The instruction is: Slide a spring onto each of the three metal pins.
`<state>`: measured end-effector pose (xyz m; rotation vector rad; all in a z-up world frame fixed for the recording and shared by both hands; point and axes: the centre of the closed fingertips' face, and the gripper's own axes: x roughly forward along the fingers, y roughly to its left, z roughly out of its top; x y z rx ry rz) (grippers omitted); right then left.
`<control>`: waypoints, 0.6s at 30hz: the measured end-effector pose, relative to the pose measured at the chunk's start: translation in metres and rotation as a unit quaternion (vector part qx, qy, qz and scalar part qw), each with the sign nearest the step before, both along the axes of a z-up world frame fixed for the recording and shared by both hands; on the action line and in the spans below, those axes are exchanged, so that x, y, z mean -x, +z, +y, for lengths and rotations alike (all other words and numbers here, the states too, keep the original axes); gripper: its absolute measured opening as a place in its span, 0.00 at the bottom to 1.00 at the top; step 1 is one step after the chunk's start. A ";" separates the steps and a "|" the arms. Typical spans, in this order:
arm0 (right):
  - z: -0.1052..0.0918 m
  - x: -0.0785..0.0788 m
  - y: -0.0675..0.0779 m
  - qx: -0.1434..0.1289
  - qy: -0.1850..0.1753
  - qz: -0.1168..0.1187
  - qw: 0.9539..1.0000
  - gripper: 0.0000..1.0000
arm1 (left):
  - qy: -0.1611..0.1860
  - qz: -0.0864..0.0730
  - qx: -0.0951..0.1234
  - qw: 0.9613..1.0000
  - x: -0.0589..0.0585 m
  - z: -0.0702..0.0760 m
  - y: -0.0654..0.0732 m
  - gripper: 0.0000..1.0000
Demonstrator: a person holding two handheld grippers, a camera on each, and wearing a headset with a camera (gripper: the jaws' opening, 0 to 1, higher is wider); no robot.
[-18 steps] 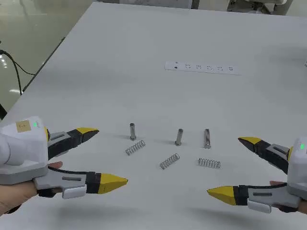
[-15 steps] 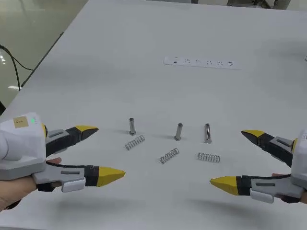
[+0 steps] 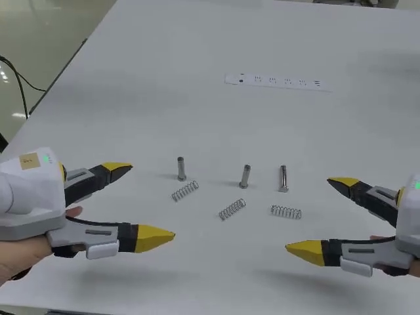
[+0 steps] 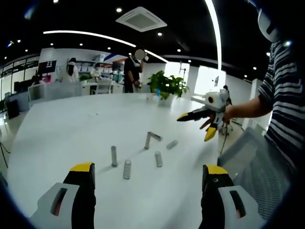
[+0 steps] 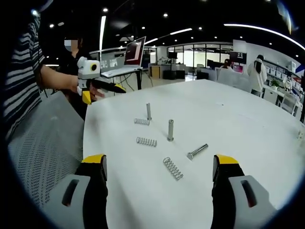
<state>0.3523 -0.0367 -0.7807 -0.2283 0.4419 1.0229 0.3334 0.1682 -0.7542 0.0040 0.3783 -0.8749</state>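
Three short metal pins stand in a row on the white table: the left pin [image 3: 181, 168] and middle pin [image 3: 245, 176] are upright, while the right pin [image 3: 283, 178] lies flat, as the right gripper view [image 5: 197, 151] shows. A loose spring lies in front of each: left spring [image 3: 185, 191], middle spring [image 3: 231, 209], right spring [image 3: 286, 211]. My left gripper [image 3: 146, 201] hovers open to the left of the row. My right gripper [image 3: 314, 215] hovers open to the right. Nothing sits between either pair of jaws.
A white power strip [image 3: 279, 81] lies further back on the table. The table's left edge [image 3: 62, 79] runs along a floor with a black cable. People and office furniture show beyond the table in the gripper views.
The head camera has shifted slightly. Both grippers stay open in about the same places, and the pins and springs have not moved.
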 end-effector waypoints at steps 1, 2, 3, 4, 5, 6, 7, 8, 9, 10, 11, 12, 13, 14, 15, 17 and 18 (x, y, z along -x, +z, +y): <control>0.000 0.000 0.000 0.000 0.000 0.000 1.000 0.92 | -0.001 -0.002 0.001 1.000 0.000 -0.001 0.001 0.91; 0.000 0.000 0.000 -0.001 0.001 0.001 1.000 0.92 | -0.001 -0.002 0.001 1.000 0.000 -0.001 0.001 0.91; 0.000 0.000 0.000 0.000 0.001 0.001 1.000 0.92 | 0.000 -0.002 0.001 1.000 0.000 -0.001 0.001 0.93; 0.000 0.000 0.000 0.000 0.001 0.001 1.000 0.92 | 0.001 -0.003 0.001 1.000 -0.001 -0.001 0.001 0.94; 0.000 0.000 -0.001 0.001 0.001 0.002 1.000 0.92 | 0.003 -0.005 0.000 1.000 -0.002 -0.001 0.001 0.95; 0.000 0.000 -0.002 0.002 0.001 0.003 1.000 0.92 | 0.004 -0.008 0.000 1.000 -0.002 -0.001 0.001 0.95; 0.000 0.000 -0.002 0.001 0.001 0.003 1.000 0.92 | 0.004 -0.007 0.001 1.000 -0.003 0.000 0.001 0.96; 0.000 0.000 -0.002 0.001 0.001 0.004 1.000 0.92 | 0.005 -0.007 0.001 1.000 -0.003 0.000 0.000 0.96; 0.000 0.001 -0.002 0.001 0.001 0.004 1.000 0.92 | 0.006 -0.007 0.000 1.000 -0.003 0.001 0.000 0.96; 0.000 0.001 -0.002 0.002 0.002 0.004 1.000 0.92 | 0.006 -0.007 0.000 1.000 -0.003 0.001 -0.001 0.97; -0.001 0.001 -0.003 0.003 0.003 0.005 1.000 0.92 | 0.007 -0.005 0.000 1.000 -0.003 0.001 -0.001 0.97; -0.001 0.001 -0.003 0.003 0.002 0.005 1.000 0.92 | 0.008 -0.005 0.000 1.000 -0.003 0.002 -0.001 0.97; -0.001 0.001 -0.004 0.003 0.001 0.006 1.000 0.92 | 0.010 -0.008 -0.001 1.000 -0.004 0.002 -0.001 0.97; -0.002 0.000 -0.004 0.002 -0.001 0.006 1.000 0.92 | 0.010 -0.009 -0.001 1.000 -0.004 0.002 0.000 0.97; -0.002 0.000 -0.004 0.001 -0.003 0.007 1.000 0.92 | 0.010 -0.007 0.002 1.000 -0.003 0.002 0.000 0.97; -0.003 -0.001 -0.005 0.004 -0.004 0.007 1.000 0.91 | 0.011 -0.006 0.003 1.000 -0.003 0.001 0.000 0.98; -0.004 -0.001 -0.005 0.005 -0.004 0.008 1.000 0.91 | 0.010 -0.005 0.002 1.000 -0.003 0.001 0.000 0.98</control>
